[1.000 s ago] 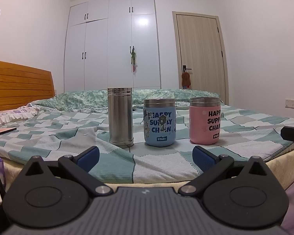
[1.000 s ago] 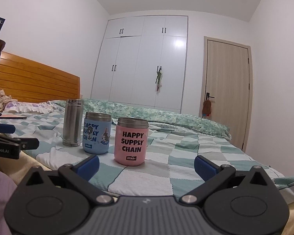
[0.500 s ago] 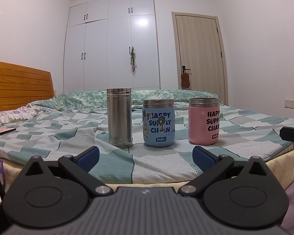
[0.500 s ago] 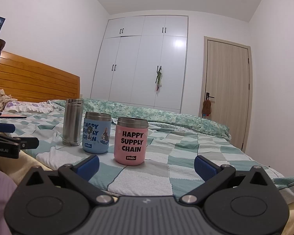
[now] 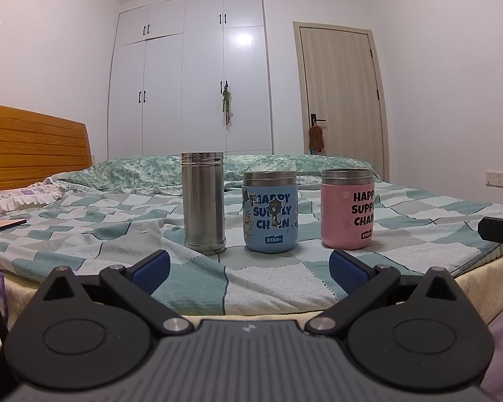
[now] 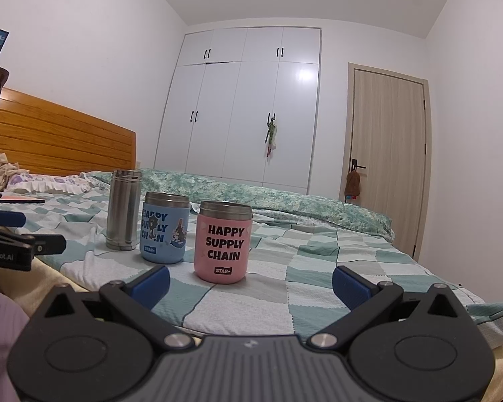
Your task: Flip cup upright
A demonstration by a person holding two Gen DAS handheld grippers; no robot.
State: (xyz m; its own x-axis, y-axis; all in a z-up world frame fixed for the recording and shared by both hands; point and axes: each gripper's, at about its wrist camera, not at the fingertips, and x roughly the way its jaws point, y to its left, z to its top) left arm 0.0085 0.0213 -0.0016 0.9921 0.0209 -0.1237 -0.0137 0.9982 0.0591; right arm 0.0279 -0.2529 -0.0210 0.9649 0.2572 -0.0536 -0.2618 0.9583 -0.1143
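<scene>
Three cups stand upright in a row on the checked bedspread (image 5: pixel 117 234): a tall steel cup (image 5: pixel 203 202), a blue cup (image 5: pixel 271 212) and a pink cup (image 5: pixel 347 208). In the right wrist view they are the steel cup (image 6: pixel 124 210), the blue cup (image 6: pixel 164 227) and the pink cup (image 6: pixel 224 242). My left gripper (image 5: pixel 249 264) is open and empty, short of the bed edge, facing the blue cup. My right gripper (image 6: pixel 249 281) is open and empty, near the pink cup, not touching it.
A wooden headboard (image 5: pixel 33 147) stands at the left. A white wardrobe (image 5: pixel 191 77) and a door (image 5: pixel 342 100) are behind the bed. A rumpled green quilt (image 6: pixel 285 201) lies across the far side. The left gripper's side shows at the right wrist view's left edge (image 6: pixel 13 248).
Both views have shifted only slightly; the cups have not moved and both grippers stay open.
</scene>
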